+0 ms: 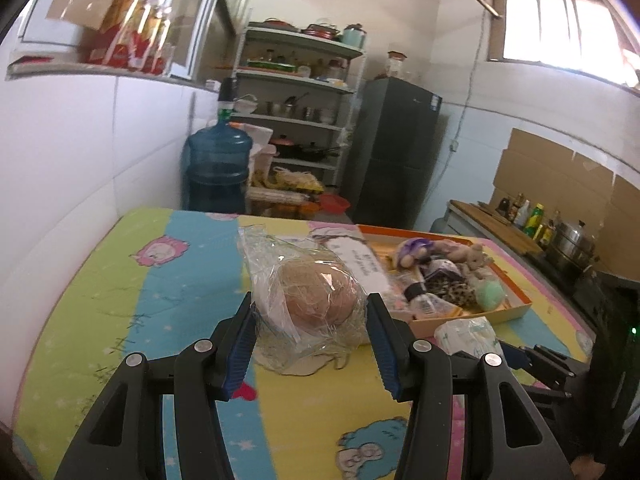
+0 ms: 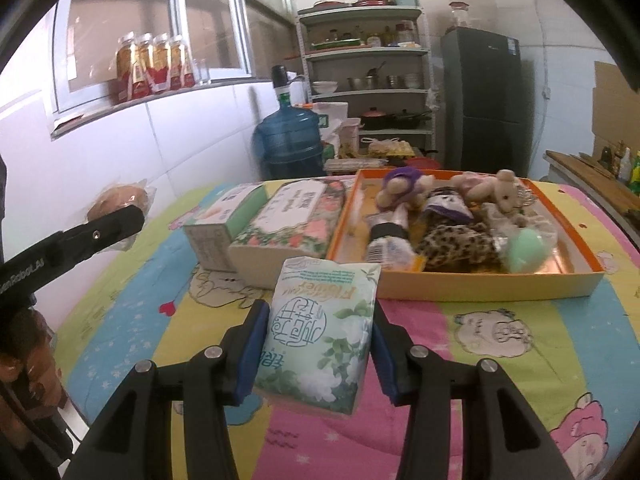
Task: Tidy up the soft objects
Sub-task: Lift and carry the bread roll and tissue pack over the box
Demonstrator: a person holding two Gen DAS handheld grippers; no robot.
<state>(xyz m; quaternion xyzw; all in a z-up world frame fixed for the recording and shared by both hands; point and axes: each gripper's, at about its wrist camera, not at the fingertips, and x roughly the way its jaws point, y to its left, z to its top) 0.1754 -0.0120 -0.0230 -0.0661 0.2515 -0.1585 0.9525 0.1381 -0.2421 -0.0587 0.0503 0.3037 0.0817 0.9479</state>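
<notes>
My left gripper (image 1: 310,304) is shut on a brown round soft object in a clear plastic bag (image 1: 316,294) and holds it above the table; the bag also shows at the left of the right wrist view (image 2: 120,200). My right gripper (image 2: 320,316) is shut on a white and green tissue pack (image 2: 320,328), held over the colourful cartoon tablecloth (image 2: 500,328). The pack also shows in the left wrist view (image 1: 466,334). An orange tray (image 2: 480,284) ahead holds several plush toys (image 2: 452,220) and a green fuzzy ball (image 2: 526,250).
A floral tissue box (image 2: 288,220) and a green box (image 2: 224,216) lie left of the tray. Behind the table stand a blue water jug (image 2: 288,140), a shelf rack (image 2: 368,64) and a dark fridge (image 2: 484,96). A counter with bottles and a pot (image 1: 568,240) is at the right.
</notes>
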